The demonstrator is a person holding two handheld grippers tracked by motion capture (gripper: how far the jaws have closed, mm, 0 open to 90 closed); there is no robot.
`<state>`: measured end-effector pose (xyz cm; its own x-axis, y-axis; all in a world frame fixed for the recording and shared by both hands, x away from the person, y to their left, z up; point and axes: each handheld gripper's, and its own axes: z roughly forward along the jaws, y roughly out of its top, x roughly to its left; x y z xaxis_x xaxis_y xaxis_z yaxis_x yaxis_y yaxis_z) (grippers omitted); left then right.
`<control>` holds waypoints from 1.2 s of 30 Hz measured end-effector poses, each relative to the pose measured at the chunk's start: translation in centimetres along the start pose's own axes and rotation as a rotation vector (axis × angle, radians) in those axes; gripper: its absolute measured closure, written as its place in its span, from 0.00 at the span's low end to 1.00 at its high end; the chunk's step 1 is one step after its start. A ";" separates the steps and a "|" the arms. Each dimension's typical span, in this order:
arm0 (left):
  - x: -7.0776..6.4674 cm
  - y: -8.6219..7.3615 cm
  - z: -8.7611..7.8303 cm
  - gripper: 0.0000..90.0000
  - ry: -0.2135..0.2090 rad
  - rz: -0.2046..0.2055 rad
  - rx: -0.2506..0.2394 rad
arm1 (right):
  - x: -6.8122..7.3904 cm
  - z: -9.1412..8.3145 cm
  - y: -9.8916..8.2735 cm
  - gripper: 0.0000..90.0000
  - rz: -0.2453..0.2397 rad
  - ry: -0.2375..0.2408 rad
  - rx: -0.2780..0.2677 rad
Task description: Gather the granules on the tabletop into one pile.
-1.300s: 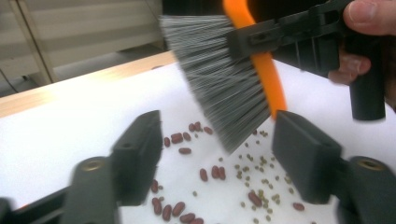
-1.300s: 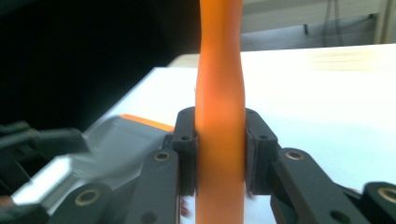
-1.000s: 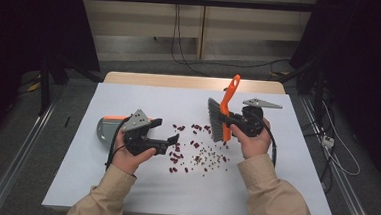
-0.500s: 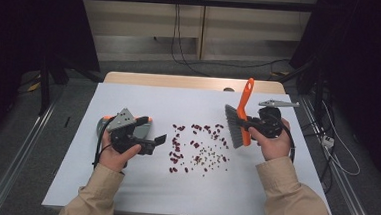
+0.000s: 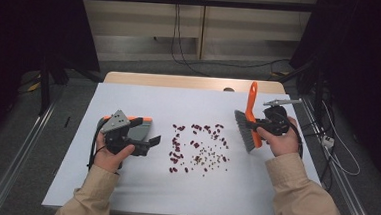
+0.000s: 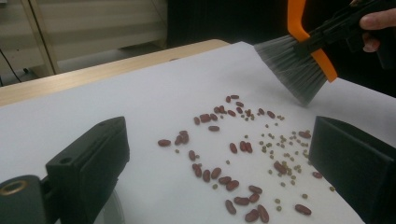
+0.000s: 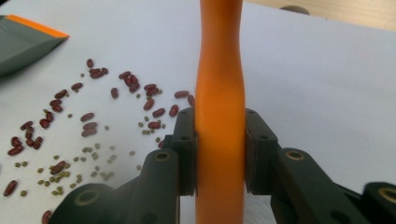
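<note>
1 orange brush [image 5: 250, 118], 1 grey dustpan [image 5: 138, 130], 2 grippers (1 per hand), scattered beans [image 5: 198, 148] too many to count

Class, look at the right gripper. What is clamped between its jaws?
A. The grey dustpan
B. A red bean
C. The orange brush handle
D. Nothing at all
C: in the right gripper view, the right gripper has both pads pressed against the orange brush handle, above the scattered beans.
</note>
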<state>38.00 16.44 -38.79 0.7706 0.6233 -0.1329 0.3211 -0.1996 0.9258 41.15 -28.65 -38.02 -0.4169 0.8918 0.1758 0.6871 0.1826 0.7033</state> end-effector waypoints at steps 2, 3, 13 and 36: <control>0.0 -0.1 -0.1 0.06 0.002 -0.004 0.000 | -0.2 0.5 0.0 0.79 -0.004 -0.005 0.016; 0.1 -0.2 -0.1 0.06 0.004 -0.004 0.000 | -0.2 0.8 0.0 0.79 -0.002 -0.013 0.028; 0.2 -0.6 -0.1 0.06 -0.001 -0.001 0.018 | -0.8 3.6 0.2 0.79 -0.011 -0.042 0.038; 0.4 -1.3 0.3 0.06 0.002 -0.008 0.045 | -0.5 3.3 -1.3 0.78 -0.070 -0.031 0.114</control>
<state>38.04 16.74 -40.11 0.7666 0.6267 -0.1397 0.3518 -0.2279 0.9079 42.47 -27.93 -41.28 -0.4491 0.8871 0.1068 0.7210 0.2892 0.6297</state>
